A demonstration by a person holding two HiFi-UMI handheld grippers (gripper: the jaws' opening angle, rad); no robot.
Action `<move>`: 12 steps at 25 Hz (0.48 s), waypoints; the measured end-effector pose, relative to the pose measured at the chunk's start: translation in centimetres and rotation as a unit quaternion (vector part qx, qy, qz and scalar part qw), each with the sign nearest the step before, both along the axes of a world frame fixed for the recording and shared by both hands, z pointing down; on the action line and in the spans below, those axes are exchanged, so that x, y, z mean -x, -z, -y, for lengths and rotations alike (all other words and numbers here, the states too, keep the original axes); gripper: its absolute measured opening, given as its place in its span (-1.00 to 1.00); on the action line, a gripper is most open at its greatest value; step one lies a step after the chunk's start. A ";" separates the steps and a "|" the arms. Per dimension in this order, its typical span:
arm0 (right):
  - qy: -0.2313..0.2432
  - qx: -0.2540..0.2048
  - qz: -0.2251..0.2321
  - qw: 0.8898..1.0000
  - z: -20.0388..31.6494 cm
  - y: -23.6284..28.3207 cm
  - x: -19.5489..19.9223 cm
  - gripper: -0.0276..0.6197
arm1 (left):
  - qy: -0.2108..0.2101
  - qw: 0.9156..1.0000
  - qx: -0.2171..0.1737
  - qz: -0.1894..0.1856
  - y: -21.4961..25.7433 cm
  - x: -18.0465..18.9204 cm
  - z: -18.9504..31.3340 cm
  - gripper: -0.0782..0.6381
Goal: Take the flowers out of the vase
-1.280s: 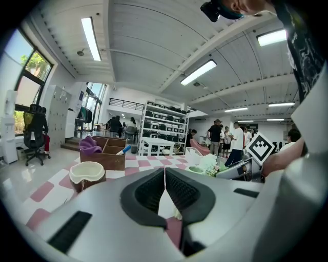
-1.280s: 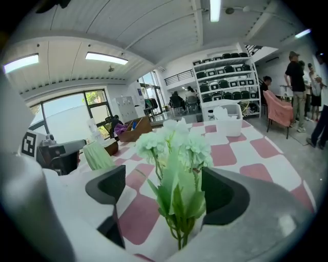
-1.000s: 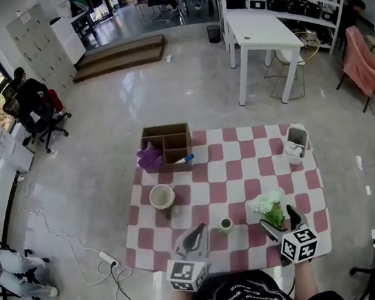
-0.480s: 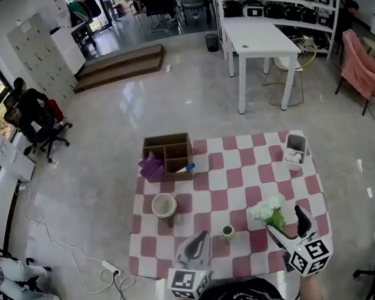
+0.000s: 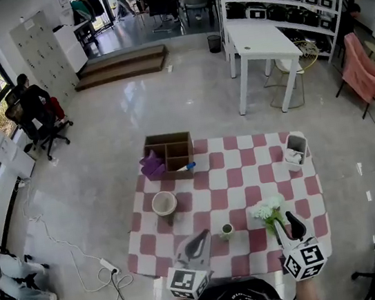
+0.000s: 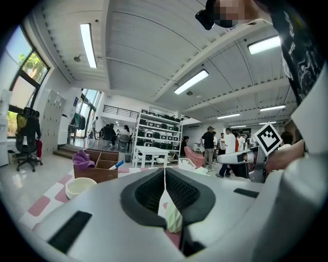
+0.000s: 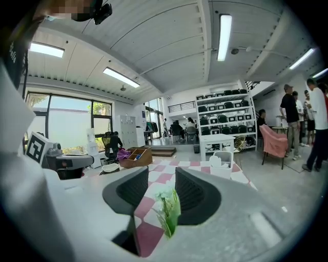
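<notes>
I have the left gripper point(image 5: 201, 237) low over the checked cloth point(image 5: 233, 174), its 2 jaws pressed together on nothing. Just right of its tips the vase point(image 5: 226, 230) stands upright on the cloth. Further right are the flowers point(image 5: 269, 208), apart from the vase with their white heads up. Their green stems run down between the jaws of the right gripper point(image 5: 288, 226) — those jaws have just been closing and now pinch the stems.

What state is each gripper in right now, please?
Left gripper: shut, jaw tips together, nothing clearly held.
Right gripper: jaws have just been closing and now appear shut on the flowers, stems between them.
</notes>
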State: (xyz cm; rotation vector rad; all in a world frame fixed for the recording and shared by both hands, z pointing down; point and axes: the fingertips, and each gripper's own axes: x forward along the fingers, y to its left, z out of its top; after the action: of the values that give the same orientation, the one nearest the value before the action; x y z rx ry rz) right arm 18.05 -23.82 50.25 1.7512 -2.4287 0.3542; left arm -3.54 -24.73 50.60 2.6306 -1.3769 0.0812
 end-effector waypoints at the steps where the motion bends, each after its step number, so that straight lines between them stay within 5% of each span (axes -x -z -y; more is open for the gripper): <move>1: -0.004 -0.002 -0.002 1.000 0.0 0.0 0.0 -0.45 | 0.000 1.000 -0.001 -0.001 0.0 0.0 0.0 -0.74; 6: -0.039 -0.009 -0.024 0.999 -0.4 0.0 -1.3 -0.86 | -0.004 1.000 0.000 -0.003 0.0 -0.4 -0.4 -0.74; 12: -0.033 -0.015 -0.028 0.999 -0.4 0.4 -1.0 -0.90 | -0.003 1.000 -0.007 -0.003 0.6 -0.4 -0.7 -0.74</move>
State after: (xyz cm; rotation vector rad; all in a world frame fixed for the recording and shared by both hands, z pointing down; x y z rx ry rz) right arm 19.02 -23.43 49.89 1.8320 -2.3542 0.2734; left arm -3.10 -24.00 50.04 2.6446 -1.3739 0.0650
